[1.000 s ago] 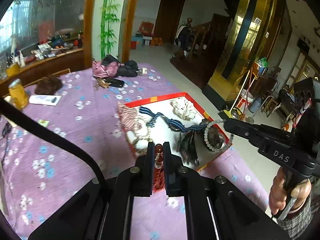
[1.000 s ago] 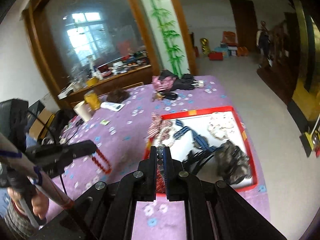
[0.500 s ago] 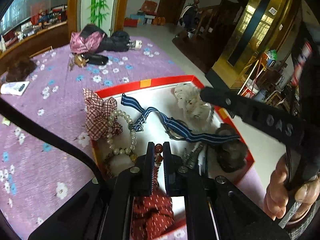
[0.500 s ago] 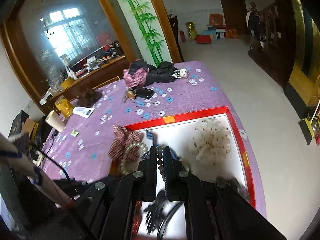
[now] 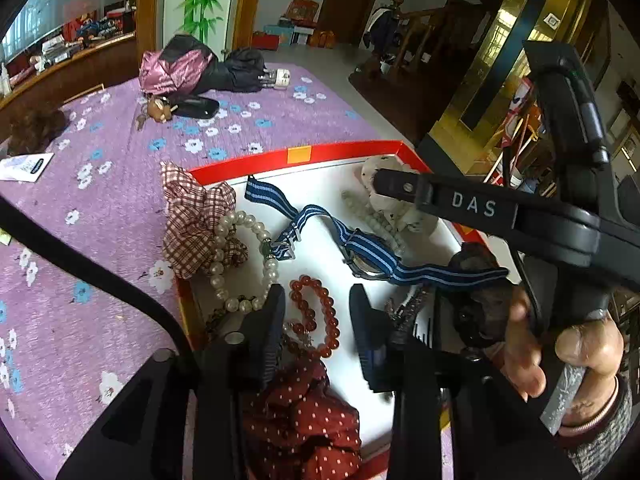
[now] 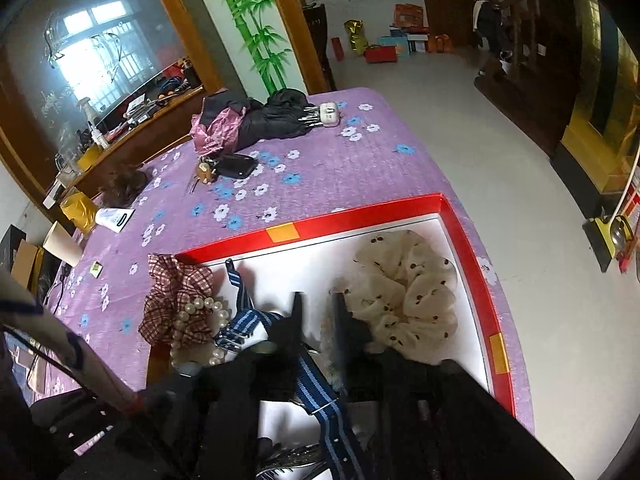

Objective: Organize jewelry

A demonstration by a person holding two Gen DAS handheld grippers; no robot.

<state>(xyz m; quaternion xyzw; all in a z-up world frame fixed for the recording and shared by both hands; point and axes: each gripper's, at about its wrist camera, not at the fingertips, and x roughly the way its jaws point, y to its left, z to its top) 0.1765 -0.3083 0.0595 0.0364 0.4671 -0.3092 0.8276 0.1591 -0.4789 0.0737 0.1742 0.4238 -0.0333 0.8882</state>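
Over the red-rimmed tray point(image 5: 344, 148), both grippers' jaws had just been opening: left gripper point(image 5: 316, 308) astride the red bead bracelet point(image 5: 316, 316) (pads clear), right gripper point(image 6: 318, 316) holding nothing.

Daylit, fisheye-warped frames; window point(image 6: 94, 46) glares, near foreground blurred.

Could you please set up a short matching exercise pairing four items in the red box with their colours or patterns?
Things:
1. beaded bracelet between the left gripper fingers
2. watch strap
3. scrunchie draped over the box edge
4. scrunchie in the far corner

Colours:
A. cream with dark dots
B. red-orange
C. blue and white stripes
D. red and white check

Pairs: 1-B, 2-C, 3-D, 4-A
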